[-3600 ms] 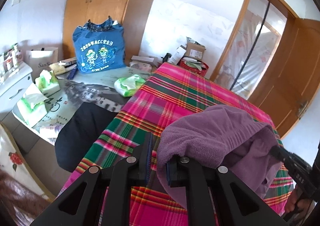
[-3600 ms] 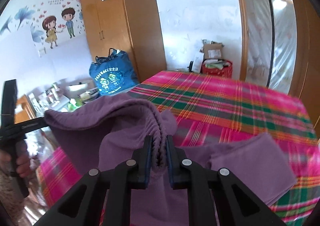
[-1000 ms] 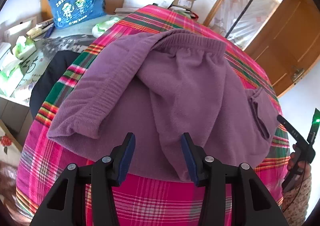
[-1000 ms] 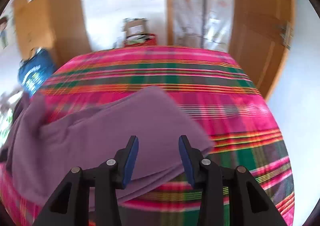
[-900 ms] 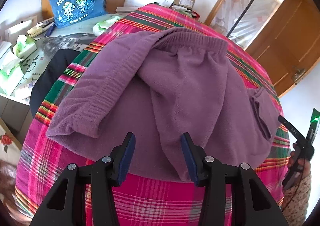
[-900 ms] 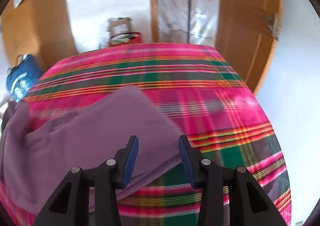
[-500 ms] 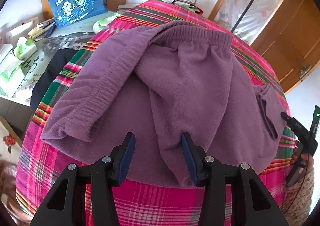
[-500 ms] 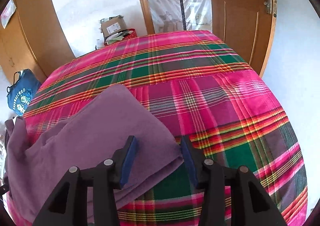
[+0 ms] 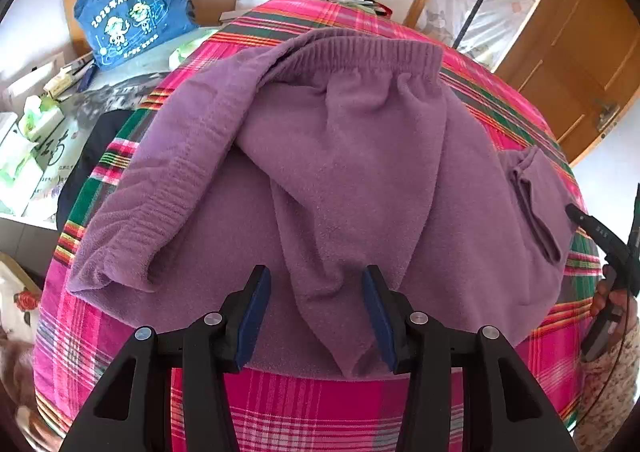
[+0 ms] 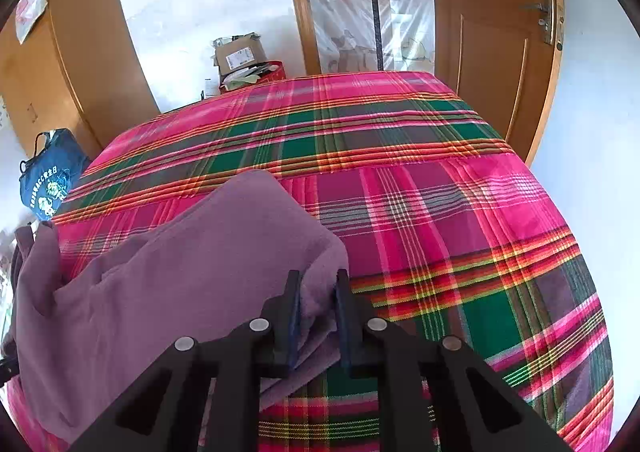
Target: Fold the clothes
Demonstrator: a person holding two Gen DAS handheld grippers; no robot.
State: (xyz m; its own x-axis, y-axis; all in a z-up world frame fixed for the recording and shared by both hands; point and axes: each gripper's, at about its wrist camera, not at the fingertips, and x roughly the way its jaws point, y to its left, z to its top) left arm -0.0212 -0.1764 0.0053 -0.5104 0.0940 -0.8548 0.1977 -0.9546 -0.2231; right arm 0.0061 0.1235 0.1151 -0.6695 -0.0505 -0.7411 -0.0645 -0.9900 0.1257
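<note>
One pair of purple trousers (image 9: 360, 180) lies on the plaid bedspread (image 10: 440, 212); left gripper (image 9: 316, 316) gapes empty, right gripper (image 10: 316, 312) is closing on a leg's corner.

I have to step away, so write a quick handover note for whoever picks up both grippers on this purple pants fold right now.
Left gripper: open, poised over the near edge of the purple pants, gripping nothing.
Right gripper: jaws closing on the folded leg end, fabric between the pads.
Pants lie on the plaid bedspread, elastic waistband at the far side, one flap turned over the middle.
Done: first fold laid down.
Left: likely grip the near edge too, fold again, smooth.
</note>
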